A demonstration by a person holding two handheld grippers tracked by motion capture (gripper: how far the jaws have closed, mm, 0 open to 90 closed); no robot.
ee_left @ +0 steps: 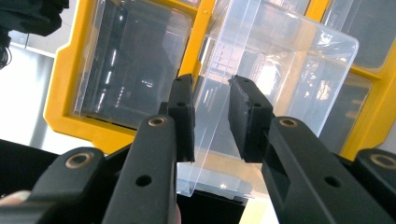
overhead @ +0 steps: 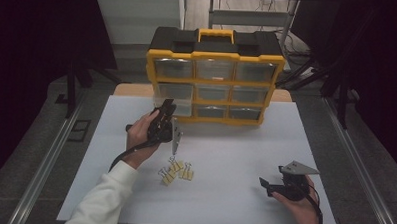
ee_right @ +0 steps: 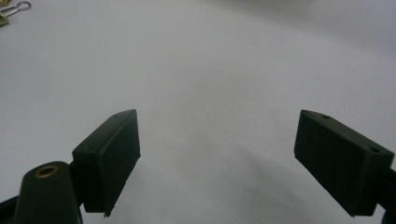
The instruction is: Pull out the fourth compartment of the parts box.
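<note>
High view, L to R, all placed vs the yellow organizer point(overhead: 215, 82) at the table's far edge.

Your left gripper point(overhead: 167, 109) is up at the organizer's lower-left corner, on the clear drawer point(overhead: 175, 104) of the middle row, left column. That drawer sticks out of the front; the rest sit flush. Left gripper view: jaws part-closed astride the drawer's point(ee_left: 261, 88) clear wall; pads look touching or nearly so, can't tell a firm pinch.

Binder clips point(overhead: 176, 171) lie on the white table point(overhead: 245, 158), in front of the organizer, left of centre, untouched.

Your right gripper point(overhead: 274, 183) rests well in front, toward the right, jaws spread wide, nothing between.

Progress, my read: drawer partly out = early. Left to do: prob. clips into drawer, then shut it.

Counts: organizer 1; drawers 9 (3x3); clips approx. 4, bunched so unsure; grippers 2.
</note>
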